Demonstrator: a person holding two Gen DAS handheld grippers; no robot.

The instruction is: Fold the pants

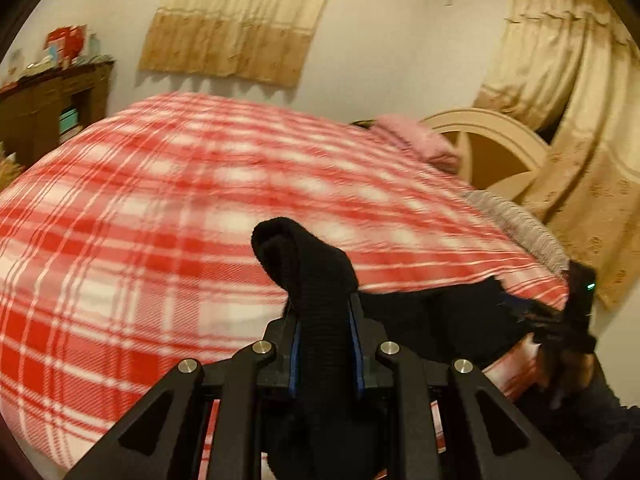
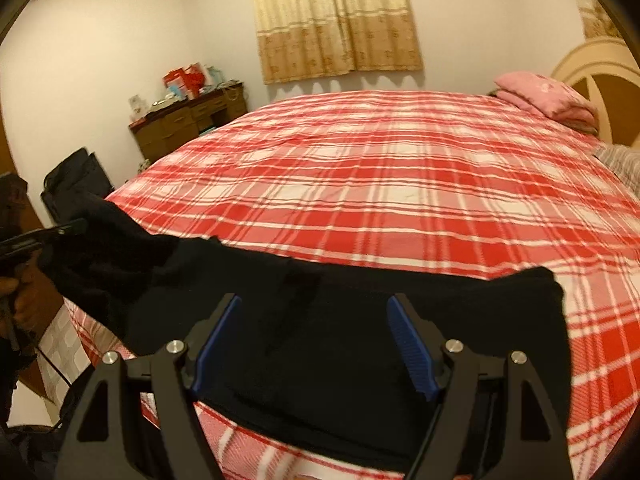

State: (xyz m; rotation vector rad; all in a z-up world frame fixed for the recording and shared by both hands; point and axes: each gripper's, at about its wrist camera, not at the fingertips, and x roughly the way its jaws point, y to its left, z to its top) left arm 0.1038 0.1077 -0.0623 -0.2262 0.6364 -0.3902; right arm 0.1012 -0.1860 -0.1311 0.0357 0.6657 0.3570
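Note:
The black pants (image 2: 320, 320) lie across the near edge of the bed with the red plaid cover (image 2: 380, 184). My left gripper (image 1: 326, 320) is shut on a bunched end of the pants (image 1: 308, 264), lifted above the cover. In the right wrist view the left gripper (image 2: 70, 226) holds the pants' left end. My right gripper (image 2: 314, 328) is open, its blue pads (image 2: 412, 344) spread over the pants' middle, not clamping. In the left wrist view the right gripper (image 1: 560, 320) sits at the pants' far end (image 1: 460, 312).
A pink folded blanket (image 2: 548, 96) lies by the cream headboard (image 2: 592, 76). A brown desk with clutter (image 2: 188, 120) stands against the far wall. A black bag (image 2: 76, 184) sits on the floor left of the bed. Curtains (image 2: 336, 16) hang behind.

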